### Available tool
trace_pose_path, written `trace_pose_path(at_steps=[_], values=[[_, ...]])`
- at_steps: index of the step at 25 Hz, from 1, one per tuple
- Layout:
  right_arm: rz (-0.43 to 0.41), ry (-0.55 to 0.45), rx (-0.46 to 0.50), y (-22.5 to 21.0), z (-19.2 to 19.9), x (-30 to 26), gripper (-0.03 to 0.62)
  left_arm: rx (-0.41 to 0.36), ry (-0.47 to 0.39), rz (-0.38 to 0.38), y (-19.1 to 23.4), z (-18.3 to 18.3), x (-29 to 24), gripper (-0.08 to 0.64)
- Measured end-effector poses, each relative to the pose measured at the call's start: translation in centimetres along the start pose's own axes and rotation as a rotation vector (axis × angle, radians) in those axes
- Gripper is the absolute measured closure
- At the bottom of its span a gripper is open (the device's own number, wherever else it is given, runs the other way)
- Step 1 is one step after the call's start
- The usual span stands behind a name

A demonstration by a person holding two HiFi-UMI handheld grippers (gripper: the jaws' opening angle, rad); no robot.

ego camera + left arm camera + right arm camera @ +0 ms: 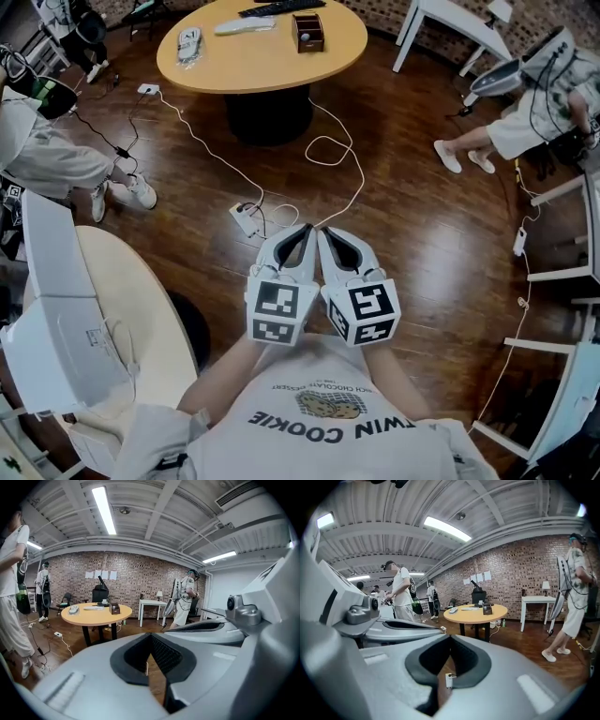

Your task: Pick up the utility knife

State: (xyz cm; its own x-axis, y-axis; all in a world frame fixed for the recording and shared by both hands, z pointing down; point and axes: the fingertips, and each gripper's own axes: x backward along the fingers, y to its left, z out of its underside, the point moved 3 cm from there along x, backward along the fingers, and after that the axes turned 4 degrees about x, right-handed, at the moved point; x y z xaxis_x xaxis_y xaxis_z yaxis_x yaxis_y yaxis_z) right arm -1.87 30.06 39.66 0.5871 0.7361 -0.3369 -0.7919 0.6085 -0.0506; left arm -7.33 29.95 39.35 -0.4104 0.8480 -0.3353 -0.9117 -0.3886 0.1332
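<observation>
White tools, two: left tool and right tool, both closed and empty; one round wooden table ahead.

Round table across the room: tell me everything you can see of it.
The table has an oval, tan, wood-look top on a dark pedestal, standing on the wood floor. On top sit a small brown box, a dark keyboard at the far edge, a white strip and a pale packet.
</observation>
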Motion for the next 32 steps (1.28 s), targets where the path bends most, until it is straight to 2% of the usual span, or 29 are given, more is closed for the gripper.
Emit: trace_pose_path(at_steps=[7,14,32], values=[[0.027,-0.001,-0.001,-1.7,-1.1,-2.5,0.591,-0.003,0.003,0.023,1.5,-1.0,-2.5,0.554],[0.040,-0.011,-0.026,-5.5,-1.6,-5.8,0.591,-0.024,0.015,0.030,2.7,-2.1,-7.0,0.554],[-0.066,-0.026,-0.021,-23.3,-7.4,-18.7,0.591,-0.022,0.016,-0.067,5.5,-10.3,-27.4,0.554]])
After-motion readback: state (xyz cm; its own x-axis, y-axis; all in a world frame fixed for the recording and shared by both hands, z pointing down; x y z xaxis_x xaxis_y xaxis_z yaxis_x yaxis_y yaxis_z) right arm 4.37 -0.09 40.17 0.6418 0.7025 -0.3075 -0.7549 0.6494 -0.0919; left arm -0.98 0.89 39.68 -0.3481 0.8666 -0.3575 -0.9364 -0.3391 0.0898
